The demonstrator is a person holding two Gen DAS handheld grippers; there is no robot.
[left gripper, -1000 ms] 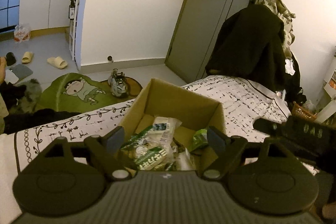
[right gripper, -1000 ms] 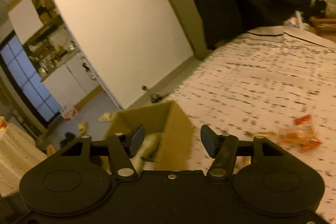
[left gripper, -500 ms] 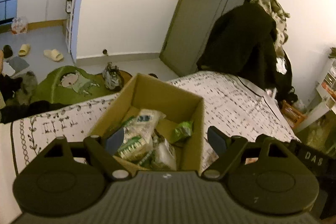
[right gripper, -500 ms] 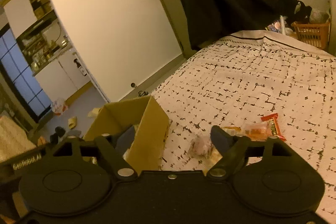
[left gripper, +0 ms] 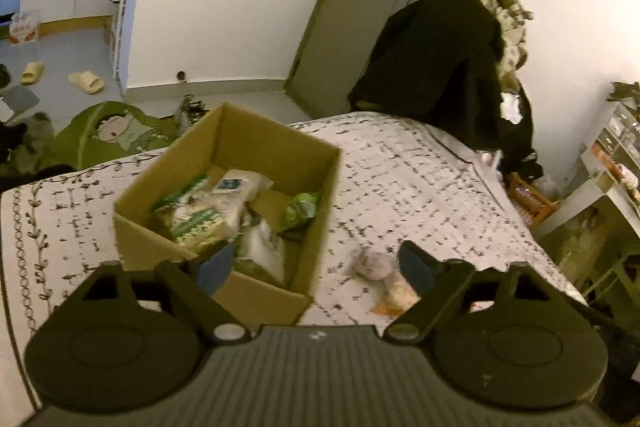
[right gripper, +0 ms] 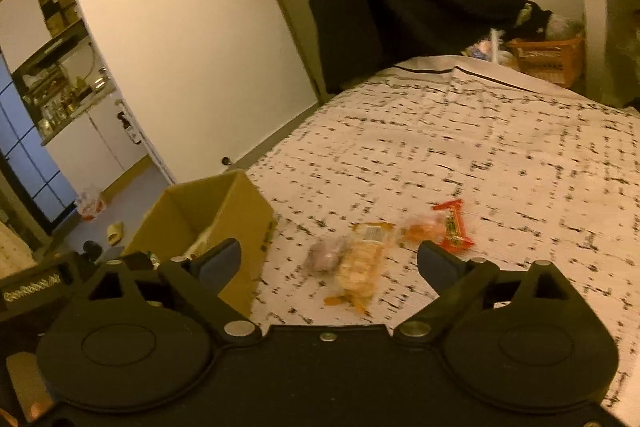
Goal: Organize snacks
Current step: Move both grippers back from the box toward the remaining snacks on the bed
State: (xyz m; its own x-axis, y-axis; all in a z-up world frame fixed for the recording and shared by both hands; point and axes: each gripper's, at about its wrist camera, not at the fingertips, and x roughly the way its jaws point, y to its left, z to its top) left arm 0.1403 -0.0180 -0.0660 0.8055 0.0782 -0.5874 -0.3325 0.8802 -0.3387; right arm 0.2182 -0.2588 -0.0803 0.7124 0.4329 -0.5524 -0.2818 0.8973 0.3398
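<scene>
An open cardboard box (left gripper: 316, 227) (right gripper: 256, 227) sits on the patterned bedspread (right gripper: 480, 155) and holds several green and white snack packs (left gripper: 208, 211). Loose snacks lie on the cover to its right: a pale round pack (left gripper: 374, 263) (right gripper: 326, 255), a clear bag of biscuits (right gripper: 358, 267) (left gripper: 398, 297) and a red-orange wrapper (right gripper: 452, 225). My left gripper (left gripper: 316, 267) hovers over the box's near right corner; its jaws are opening with nothing between them. My right gripper (right gripper: 330, 263) hangs above the loose snacks; its jaws are opening too, and no pad touches them.
A dark coat (left gripper: 436, 67) hangs over a chair at the bed's far end, near a door (left gripper: 360, 7). An orange basket (right gripper: 548, 59) stands on the floor at the right. A green cartoon rug (left gripper: 112, 131) and slippers (left gripper: 86, 81) lie on the floor left of the bed.
Both views have swung right: the box has slid leftward and the loose snacks have come into view. The right gripper's jaws have spread much wider, the left's slightly.
</scene>
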